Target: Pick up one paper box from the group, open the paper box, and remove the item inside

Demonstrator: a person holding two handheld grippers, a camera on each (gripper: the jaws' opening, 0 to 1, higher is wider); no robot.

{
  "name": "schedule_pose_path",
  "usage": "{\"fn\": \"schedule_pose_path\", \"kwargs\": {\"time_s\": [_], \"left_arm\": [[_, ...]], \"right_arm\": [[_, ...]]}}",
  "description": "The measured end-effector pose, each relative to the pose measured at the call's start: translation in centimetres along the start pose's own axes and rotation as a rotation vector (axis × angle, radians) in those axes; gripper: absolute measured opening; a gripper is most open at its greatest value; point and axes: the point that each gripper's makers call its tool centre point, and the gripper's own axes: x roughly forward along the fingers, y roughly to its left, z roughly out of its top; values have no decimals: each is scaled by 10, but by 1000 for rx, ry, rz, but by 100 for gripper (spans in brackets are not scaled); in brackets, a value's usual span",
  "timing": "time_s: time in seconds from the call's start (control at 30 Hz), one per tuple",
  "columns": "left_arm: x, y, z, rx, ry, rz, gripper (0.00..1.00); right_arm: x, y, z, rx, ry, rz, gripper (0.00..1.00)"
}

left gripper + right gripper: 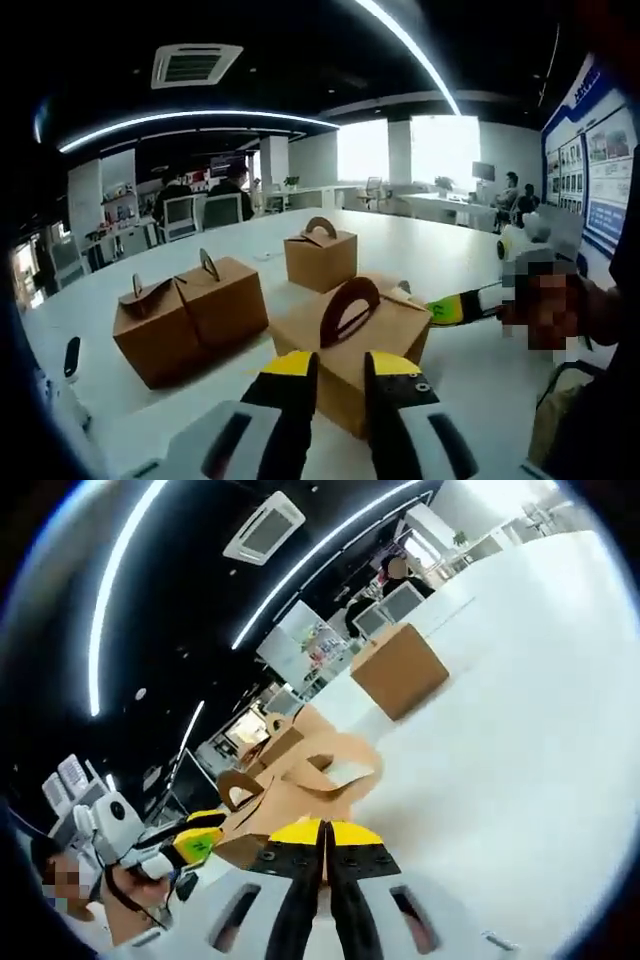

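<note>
The nearest brown paper box (pixel 385 335) has an arched handle (pixel 345 308) on top, and its near corner sits between the yellow-tipped jaws of my left gripper (pixel 340 368), which are closed against the cardboard. From the right comes my right gripper (pixel 452 308), its tip at the box's side flap (pixel 405 292). In the right gripper view that gripper (pixel 325 832) has its jaws pressed together at the edge of the same box (pixel 290 800), below a curled flap (pixel 335 765). The left gripper (pixel 195 842) shows at the left there, held by a hand.
Two more boxes (pixel 155 330) (pixel 228 298) stand side by side to the left and one (pixel 320 258) further back on the white table (pixel 440 250). A small dark object (pixel 72 358) lies near the left edge. Chairs and people are beyond the table. A lone box (pixel 400 670) stands farther off.
</note>
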Motion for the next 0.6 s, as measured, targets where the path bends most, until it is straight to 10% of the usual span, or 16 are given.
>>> {"fn": "schedule_pose_path", "kwargs": {"time_s": [0.23,0.37,0.5,0.6], "left_arm": [[1,1,0,-13,-9,1,22],[1,1,0,-7,-10,0,22],[1,1,0,-8,-20,-4,22],[1,1,0,-4,-24,-6,22]], "right_arm": [[-3,0,8,19,-13,15,3],[-16,11,37,-193,-108,6,10],[-25,13,58,-199,-136,-34,26],[-40,19,101,-432,-289,-89,27]]}}
